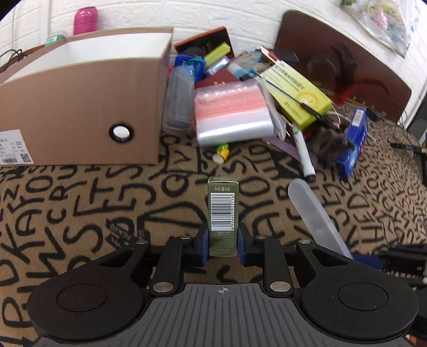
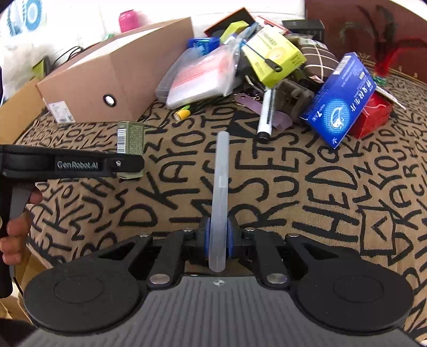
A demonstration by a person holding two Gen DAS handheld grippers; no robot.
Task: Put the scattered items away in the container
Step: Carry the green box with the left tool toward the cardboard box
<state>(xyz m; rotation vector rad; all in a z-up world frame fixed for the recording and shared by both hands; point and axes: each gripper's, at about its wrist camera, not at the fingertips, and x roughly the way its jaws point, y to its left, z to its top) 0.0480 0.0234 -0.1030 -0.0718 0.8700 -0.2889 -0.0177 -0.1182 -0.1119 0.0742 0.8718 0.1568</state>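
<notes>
My left gripper (image 1: 222,240) is shut on a small olive-green box (image 1: 222,211) with a barcode, held above the lettered cloth; it also shows in the right wrist view (image 2: 130,144). My right gripper (image 2: 218,237) is shut on a long translucent plastic tube (image 2: 221,186), also seen in the left wrist view (image 1: 315,213). The open cardboard box (image 1: 80,117) stands at the far left, also in the right wrist view (image 2: 120,72). A pile of scattered items lies beyond: a stack of zip bags (image 1: 232,114), a yellow-green box (image 1: 299,96), a blue box (image 2: 339,98), a white marker (image 2: 267,114).
A small yellow-capped tube (image 1: 222,154) lies on the cloth by the zip bags. A red box (image 2: 373,117) lies behind the blue box. A pink bottle (image 1: 84,20) stands behind the cardboard box. A dark brown board (image 1: 347,66) leans at the back right.
</notes>
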